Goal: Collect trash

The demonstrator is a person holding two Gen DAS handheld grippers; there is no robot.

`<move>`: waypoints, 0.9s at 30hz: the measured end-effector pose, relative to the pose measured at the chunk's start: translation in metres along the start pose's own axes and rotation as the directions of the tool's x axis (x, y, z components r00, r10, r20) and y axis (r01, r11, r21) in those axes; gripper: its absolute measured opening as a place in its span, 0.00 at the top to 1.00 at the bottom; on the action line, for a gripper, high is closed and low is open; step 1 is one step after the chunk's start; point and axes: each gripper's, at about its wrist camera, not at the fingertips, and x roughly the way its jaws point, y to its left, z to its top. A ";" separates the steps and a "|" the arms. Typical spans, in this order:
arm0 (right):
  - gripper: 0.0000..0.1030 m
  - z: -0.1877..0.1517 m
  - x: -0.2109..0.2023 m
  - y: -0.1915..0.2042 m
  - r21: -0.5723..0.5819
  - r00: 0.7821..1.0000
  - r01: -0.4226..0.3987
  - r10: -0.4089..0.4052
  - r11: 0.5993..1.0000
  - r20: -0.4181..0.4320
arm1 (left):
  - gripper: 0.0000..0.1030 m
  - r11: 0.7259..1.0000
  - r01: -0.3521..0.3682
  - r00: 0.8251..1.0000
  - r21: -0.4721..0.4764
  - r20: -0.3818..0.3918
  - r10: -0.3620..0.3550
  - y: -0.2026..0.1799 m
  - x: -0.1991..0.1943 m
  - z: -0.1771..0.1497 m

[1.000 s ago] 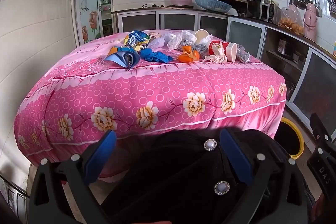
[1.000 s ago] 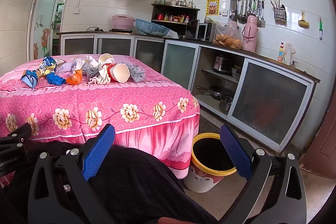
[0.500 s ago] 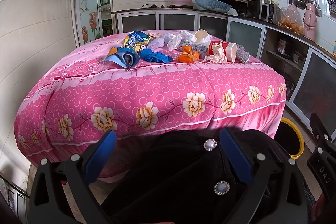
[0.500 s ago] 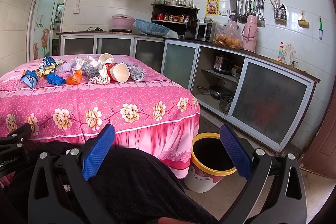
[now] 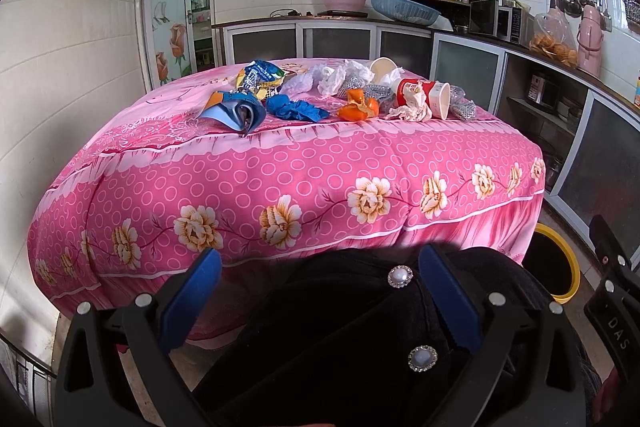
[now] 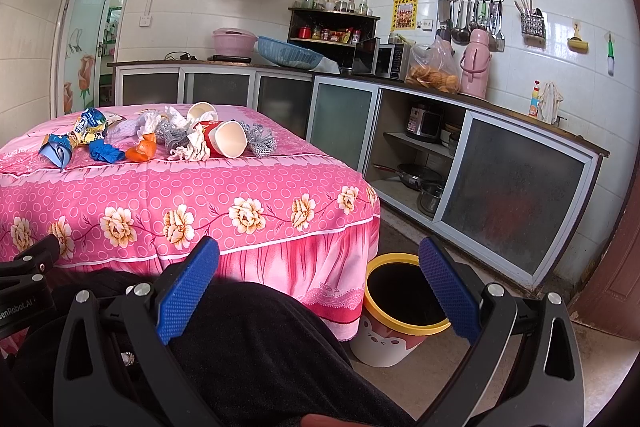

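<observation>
The left claw point(image 5: 320, 291) was spread wide with nothing between its blue pads, low over a dark-clothed lap, short of the table's point(image 5: 280, 179) near edge. Along that edge the trash lay in a row: a blue wrapper point(image 5: 234, 113), a blue glove point(image 5: 296, 109), an orange scrap point(image 5: 358, 107), crumpled tissue point(image 5: 412, 109) and a tipped red paper cup point(image 5: 428, 95). The right claw point(image 6: 318, 277) gaped equally wide and empty, and the yellow-rimmed bin point(image 6: 396, 327) stood on the floor beside the table's right corner.
</observation>
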 end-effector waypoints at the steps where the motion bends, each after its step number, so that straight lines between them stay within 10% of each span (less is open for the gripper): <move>1: 0.07 0.000 0.000 0.000 0.000 1.000 0.000 0.000 1.000 0.000 | 0.07 1.000 0.000 1.000 0.000 0.000 0.000 0.001 0.000 0.000; 27: 0.07 0.000 0.000 -0.001 0.002 1.000 0.001 -0.001 1.000 -0.003 | 0.07 1.000 -0.001 1.000 -0.002 0.002 0.001 -0.001 -0.001 0.000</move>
